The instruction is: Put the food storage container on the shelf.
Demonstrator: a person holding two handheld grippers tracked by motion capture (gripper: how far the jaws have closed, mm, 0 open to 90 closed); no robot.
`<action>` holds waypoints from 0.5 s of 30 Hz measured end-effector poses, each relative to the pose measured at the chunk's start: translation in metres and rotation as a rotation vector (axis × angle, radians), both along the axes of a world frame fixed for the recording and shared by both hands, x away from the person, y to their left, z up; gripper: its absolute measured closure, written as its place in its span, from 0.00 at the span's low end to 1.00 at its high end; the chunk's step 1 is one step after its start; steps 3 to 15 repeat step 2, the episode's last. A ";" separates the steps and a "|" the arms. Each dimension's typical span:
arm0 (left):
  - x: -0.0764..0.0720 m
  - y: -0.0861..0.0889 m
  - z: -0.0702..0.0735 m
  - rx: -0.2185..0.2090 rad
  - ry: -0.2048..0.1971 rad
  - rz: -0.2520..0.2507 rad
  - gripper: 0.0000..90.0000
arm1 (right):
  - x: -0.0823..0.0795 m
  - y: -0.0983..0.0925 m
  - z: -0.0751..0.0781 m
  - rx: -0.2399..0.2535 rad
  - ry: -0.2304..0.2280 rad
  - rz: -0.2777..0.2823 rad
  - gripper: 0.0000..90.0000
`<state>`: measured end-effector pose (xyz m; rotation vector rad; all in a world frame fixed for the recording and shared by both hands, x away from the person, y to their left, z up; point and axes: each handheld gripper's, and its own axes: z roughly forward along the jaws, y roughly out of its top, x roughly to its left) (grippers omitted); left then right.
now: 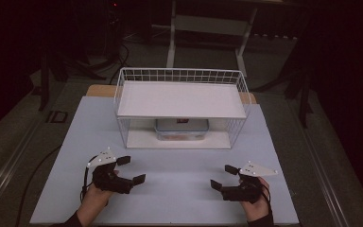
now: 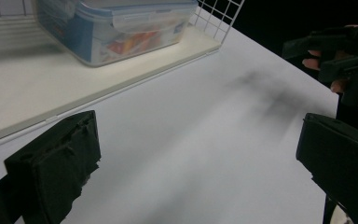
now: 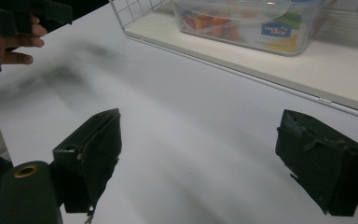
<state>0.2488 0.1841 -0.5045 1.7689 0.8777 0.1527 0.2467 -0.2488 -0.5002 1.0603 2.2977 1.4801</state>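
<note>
A clear plastic food container (image 1: pixel 181 129) with a blue-rimmed lid and colourful contents sits on the lower shelf of a white wire rack (image 1: pixel 123 94), under its upper shelf. My left gripper (image 1: pixel 131 169) rests low over the white table (image 1: pixel 179 165) at the front left, open, nothing between its jaws. At the front right my right gripper (image 1: pixel 223 177) is open and empty too. In the left gripper view the container (image 2: pixel 116 28) lies ahead of the left gripper (image 2: pixel 196 158). In the right gripper view the container (image 3: pixel 247 23) stands beyond the right gripper (image 3: pixel 205 158).
The rack's lower shelf edge (image 2: pixel 121 86) forms a small step up from the table. The right gripper (image 2: pixel 345 51) appears in the left gripper view and the left gripper (image 3: pixel 9 23) in the right gripper view. Dark floor, cables and a desk frame (image 1: pixel 208 28) surround the table.
</note>
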 end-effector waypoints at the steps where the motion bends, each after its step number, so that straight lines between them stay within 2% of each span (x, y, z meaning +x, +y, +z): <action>1: 0.000 0.000 0.000 -0.003 0.001 0.002 0.00 | 0.000 0.000 0.000 -0.002 -0.003 0.001 0.16; 15: 0.000 0.000 0.000 -0.003 0.001 0.002 0.00 | 0.000 0.000 0.000 -0.002 -0.004 0.003 0.16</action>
